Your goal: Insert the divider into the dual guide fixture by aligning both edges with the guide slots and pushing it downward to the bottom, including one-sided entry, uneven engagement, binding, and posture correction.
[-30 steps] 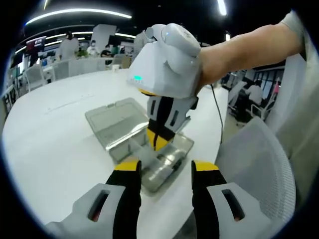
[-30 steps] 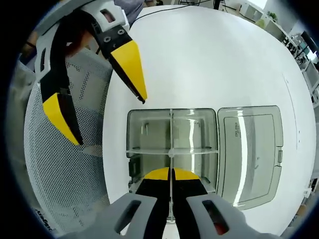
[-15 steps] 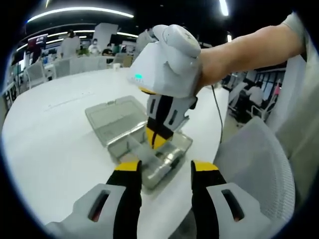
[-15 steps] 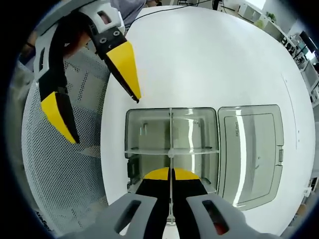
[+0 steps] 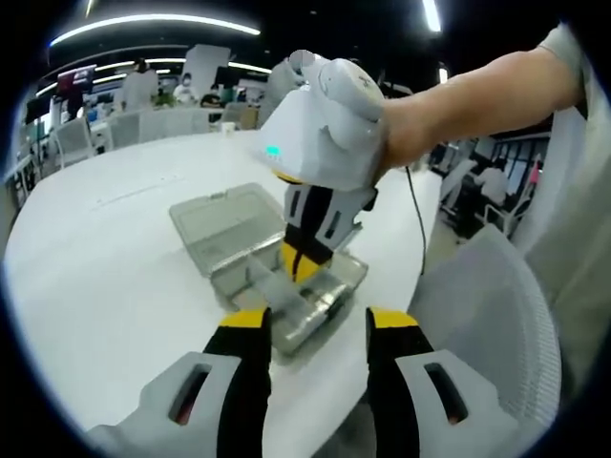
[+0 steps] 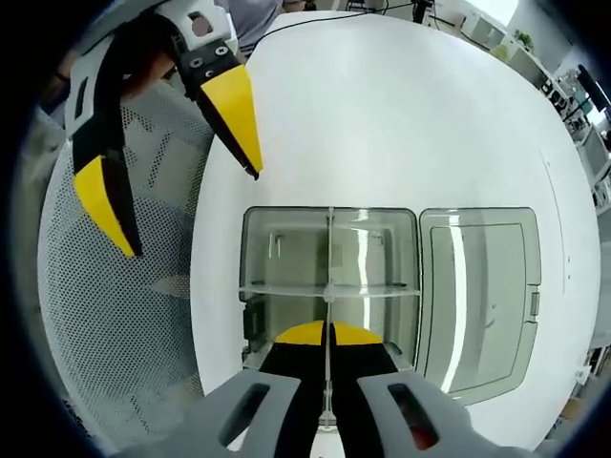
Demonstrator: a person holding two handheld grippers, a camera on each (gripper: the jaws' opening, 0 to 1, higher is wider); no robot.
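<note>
Two grippers, one clear box near the bench edge.
Right gripper (image 6: 327, 336) pinches the divider (image 6: 329, 277) over the box (image 6: 286, 250); left gripper (image 5: 313, 320) spread. Maybe it tilts and jams.

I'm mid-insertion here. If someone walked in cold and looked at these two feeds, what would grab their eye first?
Probably the right gripper, its yellow-tipped jaws pinched on the thin clear divider standing edge-on down the middle of the open transparent box on the white table. Next, the left gripper, open and hanging beside the box near a white mesh chair. In the left gripper view, the right gripper's white body and the forearm behind it loom large over the box.
</note>
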